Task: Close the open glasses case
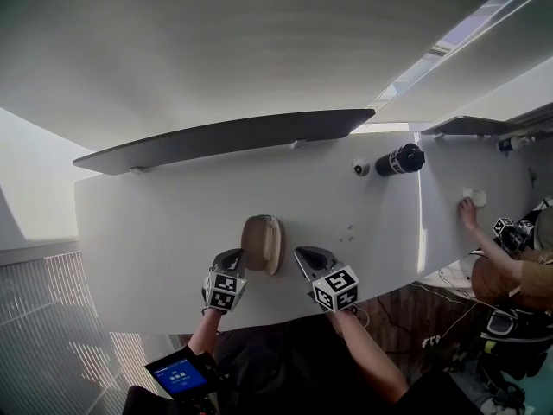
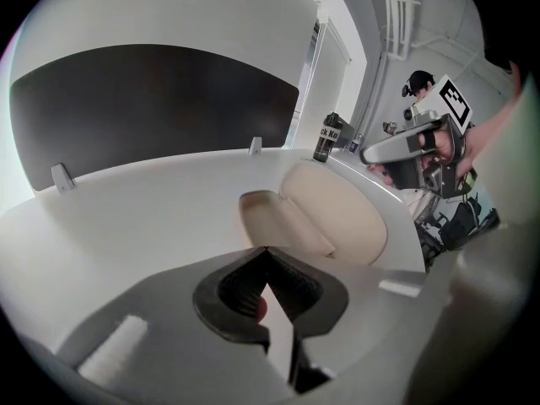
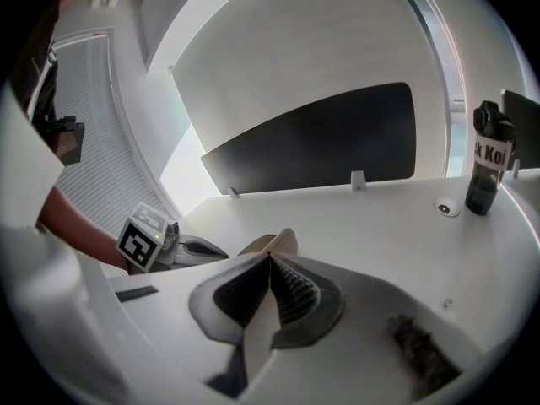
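Glasses case (image 1: 262, 243) lies open on the white surface (image 1: 147, 223), close to its near edge and between the two claws. The left claw (image 1: 230, 261) is just beside the case's left side, and the right claw (image 1: 311, 258) is a little off its right side. Both claws are pinched together with nothing in them: in each gripper view the ribbed pads meet at the tips.

Closing has not begun, and this looks like the approach. In the left gripper view the case shows a shallow tray and a broad tan half laid open toward the right. That broad half is probably the lid (image 2: 337, 218), though the angle makes it hard to be sure. The next move likely calls for one claw to steady the tray while the other gets under the open half and swings it over. The shut tips would serve well enough as a pusher.

Room is plentiful behind and to the left. A dark bottle (image 1: 400, 159) stands well apart at the far right, and the dark panel (image 1: 225, 137) is farther back. The near edge is the one to mind, since a shove toward the person could slide the case off.
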{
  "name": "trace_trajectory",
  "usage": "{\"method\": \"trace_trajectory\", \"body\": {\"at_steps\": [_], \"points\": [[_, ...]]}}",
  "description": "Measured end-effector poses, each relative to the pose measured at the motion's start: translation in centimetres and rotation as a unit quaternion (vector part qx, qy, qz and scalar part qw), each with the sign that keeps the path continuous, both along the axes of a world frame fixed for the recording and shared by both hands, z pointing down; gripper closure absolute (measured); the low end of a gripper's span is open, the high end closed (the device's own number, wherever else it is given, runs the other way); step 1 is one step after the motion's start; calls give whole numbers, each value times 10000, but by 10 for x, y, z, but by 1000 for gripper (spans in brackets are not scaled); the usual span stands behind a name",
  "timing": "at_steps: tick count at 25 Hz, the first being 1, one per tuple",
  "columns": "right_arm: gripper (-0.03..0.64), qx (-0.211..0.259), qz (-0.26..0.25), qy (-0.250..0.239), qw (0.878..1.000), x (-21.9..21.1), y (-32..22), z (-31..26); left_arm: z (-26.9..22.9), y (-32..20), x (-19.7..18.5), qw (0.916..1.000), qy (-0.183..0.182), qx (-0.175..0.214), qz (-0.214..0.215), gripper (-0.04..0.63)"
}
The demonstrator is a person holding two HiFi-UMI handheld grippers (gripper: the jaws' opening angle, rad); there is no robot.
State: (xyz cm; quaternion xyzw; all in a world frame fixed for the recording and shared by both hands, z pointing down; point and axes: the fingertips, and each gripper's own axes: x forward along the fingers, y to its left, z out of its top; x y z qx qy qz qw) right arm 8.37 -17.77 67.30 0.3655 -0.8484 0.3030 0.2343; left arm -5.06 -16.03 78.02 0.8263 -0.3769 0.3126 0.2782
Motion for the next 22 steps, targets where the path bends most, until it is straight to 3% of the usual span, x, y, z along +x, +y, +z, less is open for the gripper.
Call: {"method": "trace_trajectory", "body": {"at_steps": [22], "points": [[609,-185,-693,58,9974,-41,0,20,2,-2,2,9998,189,-92,-61,588]]}}
